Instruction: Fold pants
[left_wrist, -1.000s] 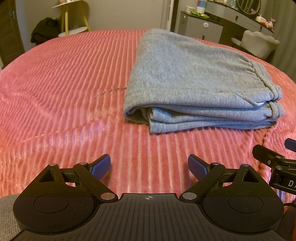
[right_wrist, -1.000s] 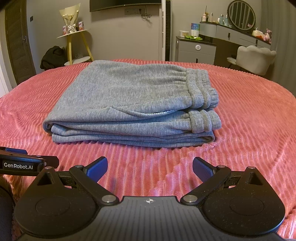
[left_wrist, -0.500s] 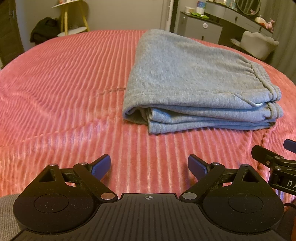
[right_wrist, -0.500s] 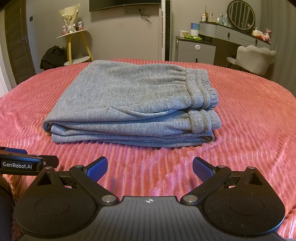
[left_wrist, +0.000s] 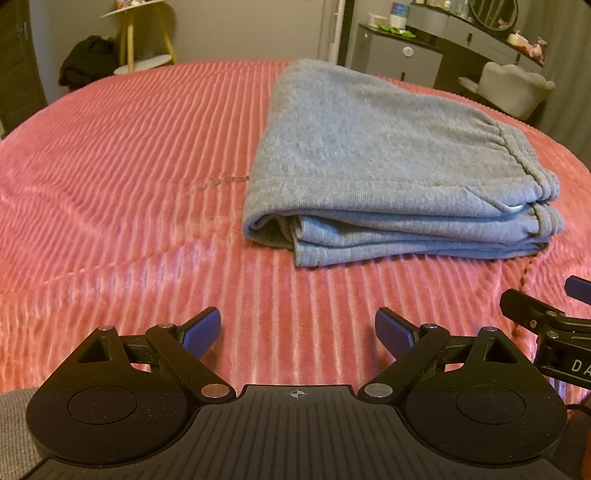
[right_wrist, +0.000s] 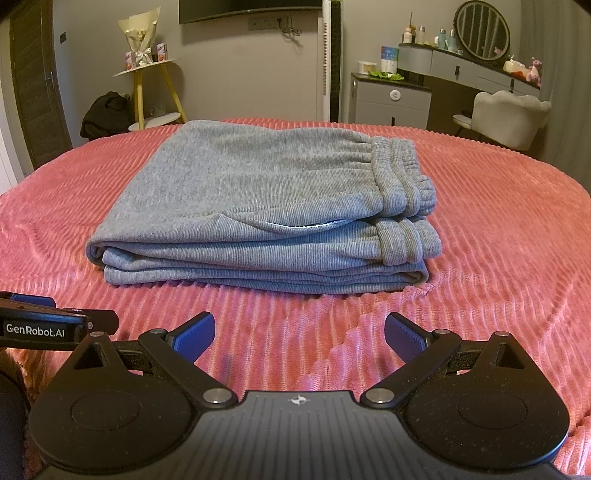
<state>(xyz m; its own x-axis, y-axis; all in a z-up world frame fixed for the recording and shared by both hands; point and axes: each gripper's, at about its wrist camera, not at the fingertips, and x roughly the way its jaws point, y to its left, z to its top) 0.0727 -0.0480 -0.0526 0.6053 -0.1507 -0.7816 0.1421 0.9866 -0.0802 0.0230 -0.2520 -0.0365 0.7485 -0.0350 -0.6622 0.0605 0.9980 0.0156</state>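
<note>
- Grey sweatpants (right_wrist: 258, 206) lie folded into a flat, layered rectangle on the bed, resting on a pink ribbed bedspread (right_wrist: 498, 236).
- In the right wrist view the folded stack sits straight ahead of the right gripper (right_wrist: 299, 334), apart from it, with a strip of bare bedspread between the blue fingertips (right_wrist: 194, 332) and the nearest edge of the fabric.
- The elastic waistband (right_wrist: 400, 177) lies at the right end of the stack; a folded edge closes the left end; a pocket opening shows on the top layer.
- Right gripper: jaws spread wide, nothing between them, no contact with the sweatpants.
- In the left wrist view the sweatpants (left_wrist: 369, 147) lie ahead and to the right of the left gripper (left_wrist: 297, 330), well clear of its fingertips.
- Left gripper: jaws spread wide, holding nothing, positioned over bare bedspread (left_wrist: 110, 184).
- The two grippers sit side by side at the near edge of the bed; part of the right gripper (left_wrist: 546, 332) enters the left view at its right margin.
- Background: a yellow-legged side table (right_wrist: 155, 88), a grey vanity (right_wrist: 461, 70) with a round mirror, and a pale upholstered chair (right_wrist: 509, 114) stand beyond the bed.
</note>
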